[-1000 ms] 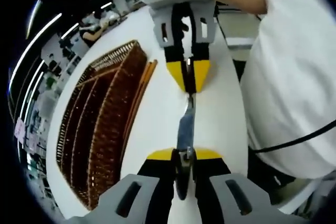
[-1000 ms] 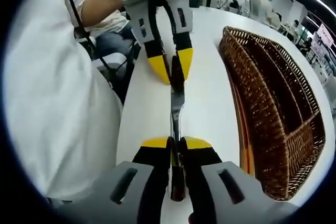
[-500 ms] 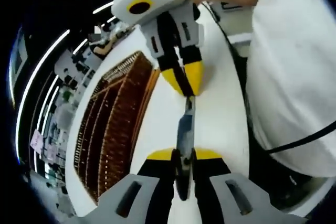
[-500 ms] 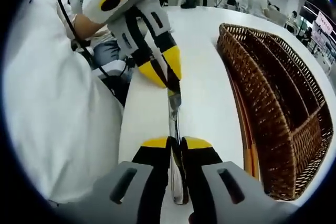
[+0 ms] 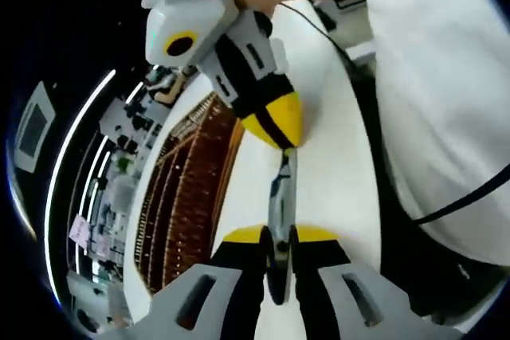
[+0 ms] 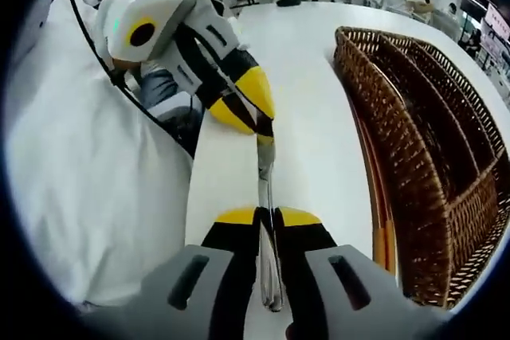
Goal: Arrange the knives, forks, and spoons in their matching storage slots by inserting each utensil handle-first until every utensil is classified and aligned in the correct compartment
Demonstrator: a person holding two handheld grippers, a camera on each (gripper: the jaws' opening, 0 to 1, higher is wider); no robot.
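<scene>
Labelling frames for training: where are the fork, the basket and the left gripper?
fork (image 6: 265,166), right gripper view, its neck.
basket (image 6: 414,157), right gripper view, a woven divider.
left gripper (image 6: 264,123), right gripper view, its yellow tips.

A fork (image 6: 265,189) hangs over the tabletop (image 6: 311,117) near its edge on the person's side, one end between the closed jaws of the right gripper (image 6: 267,220), the other end between the closed jaws of the left gripper (image 6: 256,121). In the left gripper view the same fork (image 5: 280,197) runs from the left gripper (image 5: 279,236) up to the right gripper (image 5: 280,129). The basket (image 6: 422,157) rests on the tabletop beyond the fork, farther from the person (its long dividers run roughly along the fork's line). The person's torso (image 6: 88,165) stands at the tabletop's near edge, just beside both grippers.
</scene>
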